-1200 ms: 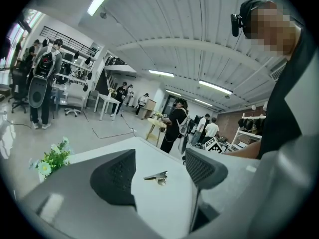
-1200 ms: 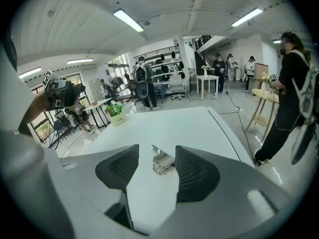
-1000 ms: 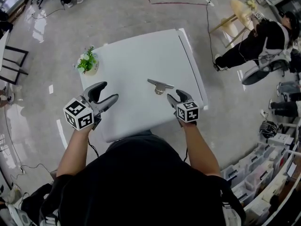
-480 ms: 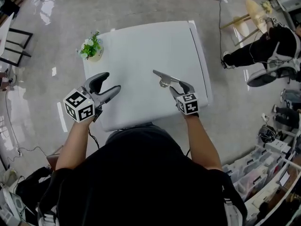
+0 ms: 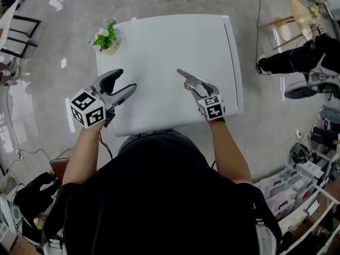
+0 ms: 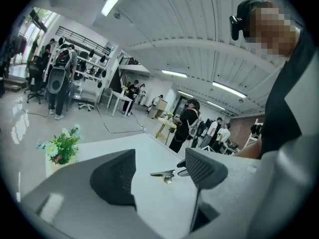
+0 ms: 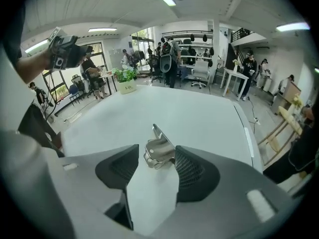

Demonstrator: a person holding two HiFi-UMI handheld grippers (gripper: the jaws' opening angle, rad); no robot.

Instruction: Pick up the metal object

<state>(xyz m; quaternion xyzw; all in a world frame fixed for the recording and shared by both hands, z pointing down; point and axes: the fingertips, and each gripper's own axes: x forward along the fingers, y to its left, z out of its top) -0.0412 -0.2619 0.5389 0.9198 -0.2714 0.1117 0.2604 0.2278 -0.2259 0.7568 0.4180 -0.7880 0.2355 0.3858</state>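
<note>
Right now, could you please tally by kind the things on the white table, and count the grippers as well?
Metal object: 1
Potted plant: 1
Grippers: 2 (left gripper, right gripper)
Total: 4

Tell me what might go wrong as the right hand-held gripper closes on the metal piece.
1. The metal piece sits only at the tips of the open right hand-held gripper, nearer one jaw; closing may shove it across the white table instead of pinching it.
2. Its thin flat blade sticks out beyond the jaws, so a grip on the near end may let it tilt or slip when lifted.
</note>
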